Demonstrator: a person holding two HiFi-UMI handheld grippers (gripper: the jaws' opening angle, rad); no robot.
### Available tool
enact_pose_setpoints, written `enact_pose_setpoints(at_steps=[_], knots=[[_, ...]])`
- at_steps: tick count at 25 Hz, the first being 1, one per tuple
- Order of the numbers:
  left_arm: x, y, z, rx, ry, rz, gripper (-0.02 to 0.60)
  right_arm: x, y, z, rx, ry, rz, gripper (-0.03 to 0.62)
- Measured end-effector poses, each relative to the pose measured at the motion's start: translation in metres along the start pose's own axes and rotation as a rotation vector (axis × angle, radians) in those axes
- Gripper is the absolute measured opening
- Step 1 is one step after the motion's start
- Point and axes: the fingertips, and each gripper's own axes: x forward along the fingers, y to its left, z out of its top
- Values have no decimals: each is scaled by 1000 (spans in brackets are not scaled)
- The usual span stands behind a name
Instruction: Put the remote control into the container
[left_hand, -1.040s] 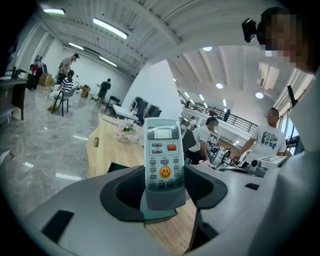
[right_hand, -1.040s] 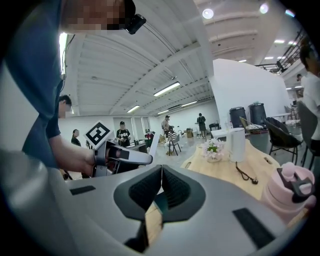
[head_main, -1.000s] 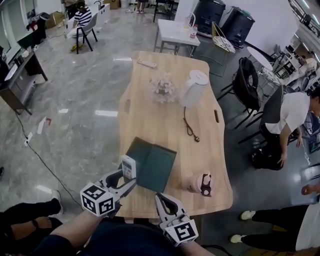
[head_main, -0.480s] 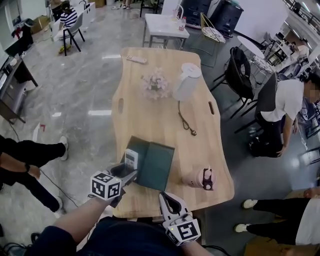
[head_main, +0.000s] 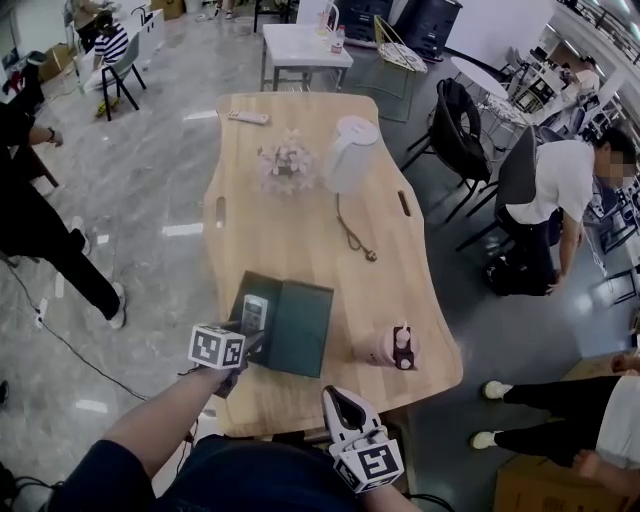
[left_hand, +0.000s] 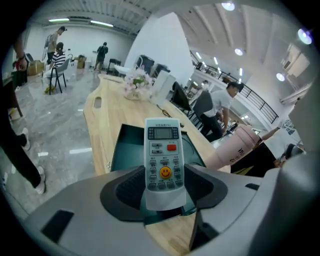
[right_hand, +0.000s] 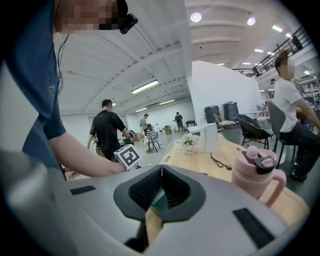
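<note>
The white plastic remote control (left_hand: 162, 160) shows a yellow smiley-face sign on one round button. The small print above its grey screen is too fine to read. The pink cylindrical drinking bottle (left_hand: 239, 147) bears dark lettering beginning with "W", the rest unreadable. Black-and-white square codes mark the cube (head_main: 217, 347) on the left gripper (head_main: 252, 336).

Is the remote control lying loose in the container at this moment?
No, the remote control is clamped between the jaws of the left gripper, with the dark green container beyond it on the table.
</note>
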Motion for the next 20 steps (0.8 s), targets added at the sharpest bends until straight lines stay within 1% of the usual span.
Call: enact_pose_setpoints(at_steps=[3,6,10,15,18,20], knots=[[16,7,-4,-9,82,30,250,-5,-7,-4,10,20,-24,17],[32,17,-12,-35,175,61,250,-9,-14,-5,19,21,-43,17],[48,33,-22,-41,276,118,250,-15,-25,-5,31,17,-67,17],[63,42,-34,-16,368,159,250,-20,-35,-12,58,21,-86,17],[71,44,-38,7,412,175,250,-21,-37,-11,63,23,-87,17],[75,46,-39,9,436,186,250,-22,-38,-9,61,23,-87,17]])
